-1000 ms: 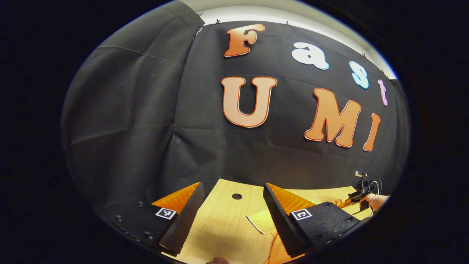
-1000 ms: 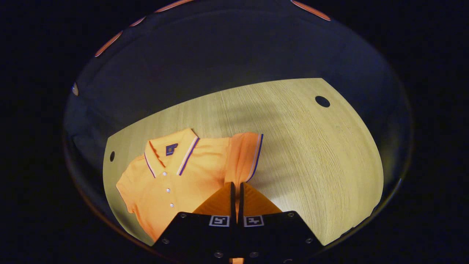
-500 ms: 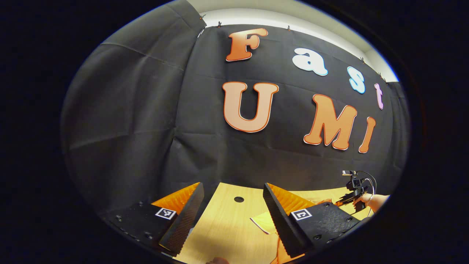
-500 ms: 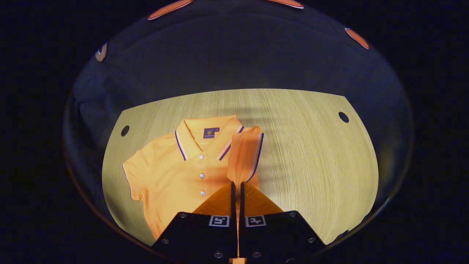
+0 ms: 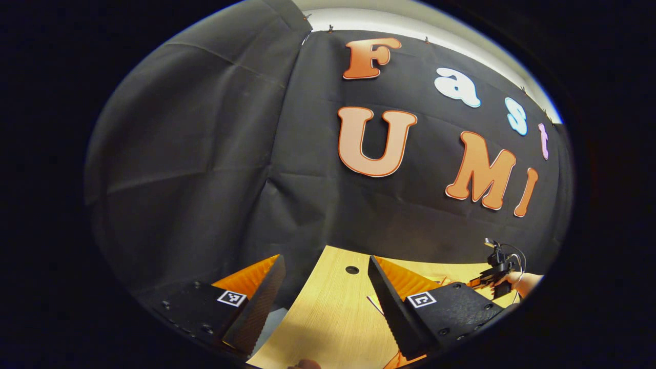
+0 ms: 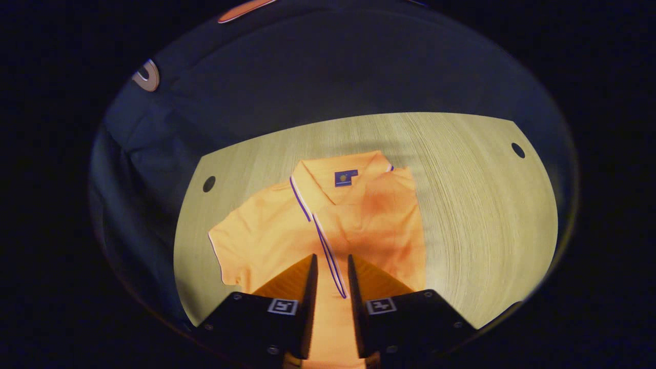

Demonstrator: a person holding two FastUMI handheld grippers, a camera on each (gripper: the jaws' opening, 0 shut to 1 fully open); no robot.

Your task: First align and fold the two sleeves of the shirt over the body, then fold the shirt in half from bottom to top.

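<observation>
At the bottom of the right gripper view, the right tool (image 6: 330, 266) stands slightly spread above the folded sleeve (image 6: 382, 215), pinching nothing. The shirt (image 6: 266, 230) lies mid-frame on the worktop (image 6: 482, 205); its far sleeve (image 6: 225, 251), left of centre, is unfolded. Best lift clear without snagging. The left tool (image 5: 325, 287) waits spread wide.

A pale wood-grain table (image 6: 476, 205) with small round holes (image 6: 209, 184) near its corners carries an orange polo shirt (image 6: 266, 236), lying flat, collar toward the far edge.
</observation>
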